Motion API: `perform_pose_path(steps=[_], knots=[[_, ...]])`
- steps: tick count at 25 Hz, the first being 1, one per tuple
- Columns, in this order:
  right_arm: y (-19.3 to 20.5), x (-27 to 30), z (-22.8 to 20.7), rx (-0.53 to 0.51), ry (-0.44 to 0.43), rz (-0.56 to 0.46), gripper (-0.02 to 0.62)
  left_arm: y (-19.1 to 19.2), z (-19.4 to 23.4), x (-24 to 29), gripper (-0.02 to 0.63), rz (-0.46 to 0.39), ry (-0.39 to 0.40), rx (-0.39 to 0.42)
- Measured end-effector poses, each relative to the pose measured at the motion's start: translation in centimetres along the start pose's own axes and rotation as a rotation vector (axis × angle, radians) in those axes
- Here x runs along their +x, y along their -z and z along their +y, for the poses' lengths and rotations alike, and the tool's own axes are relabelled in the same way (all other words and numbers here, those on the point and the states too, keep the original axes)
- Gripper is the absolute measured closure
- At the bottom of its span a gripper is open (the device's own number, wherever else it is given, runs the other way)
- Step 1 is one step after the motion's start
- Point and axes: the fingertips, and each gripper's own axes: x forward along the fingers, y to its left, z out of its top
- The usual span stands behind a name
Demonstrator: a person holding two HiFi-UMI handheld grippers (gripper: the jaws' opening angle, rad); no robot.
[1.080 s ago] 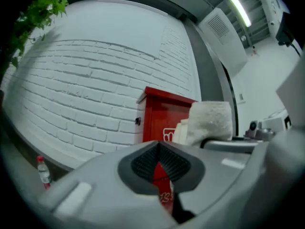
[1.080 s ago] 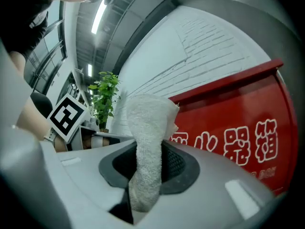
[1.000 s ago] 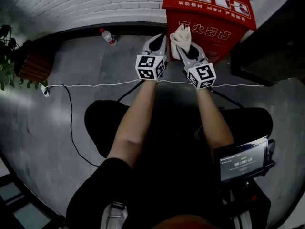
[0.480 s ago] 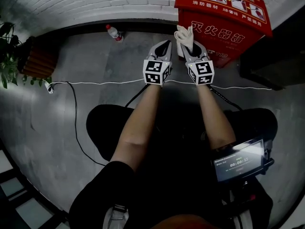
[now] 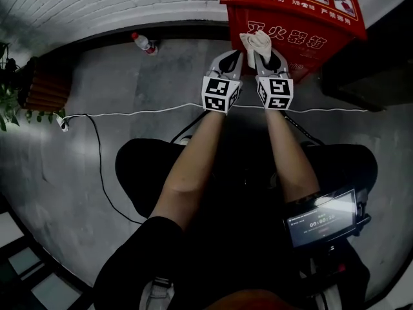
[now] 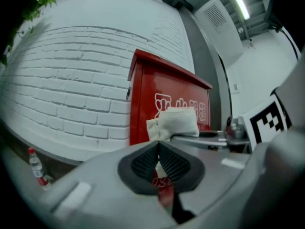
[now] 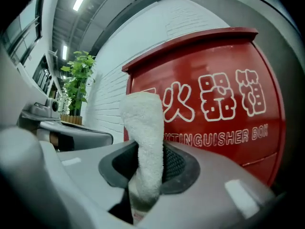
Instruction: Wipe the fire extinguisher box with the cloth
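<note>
at the far left a potted plant (image 5: 8,99) stands against the brick wall, with a plastic bottle (image 5: 143,43) further right along the wall's foot and a white cable (image 5: 129,112) running across the floor. the left gripper (image 5: 231,57) comes next, held low in front of the person; its fingers (image 6: 143,162) are pressed together with nothing between them, so it looks idle. just beside it on the right, the right gripper (image 5: 268,55) has its fingers clamped on the white cloth (image 5: 256,42), which stands up out of the pads as a folded roll, its long axis running on past the fingertips. the red fire extinguisher box (image 5: 290,11) stands on the floor against the wall, directly beyond the right gripper and slightly right of the left one. the cloth's free end points at the lettered front face, low down, and seems close to it, though i cannot tell whether it touches. the right hand is plainly the nearer, so a push forward should bring cloth onto panel.
</note>
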Motion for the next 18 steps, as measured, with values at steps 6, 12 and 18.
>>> perform_pose_path(steps=[6, 12, 18], knots=[[0.1, -2.0, -3.7, 0.011, 0.054, -0.012, 0.488, -0.3, -2.8, 2.1, 0.604, -0.022, 0.04, -0.005], [0.0, -4.3, -7.7, 0.022, 0.126, -0.017, 0.488, -0.8, -6.2, 4.2, 0.604, -0.042, 0.098, -0.008], [0.1, -6.8, -11.9, 0.036, 0.208, -0.016, 0.488, -0.7, -9.1, 5.9, 0.604, -0.04, 0.146, -0.004]])
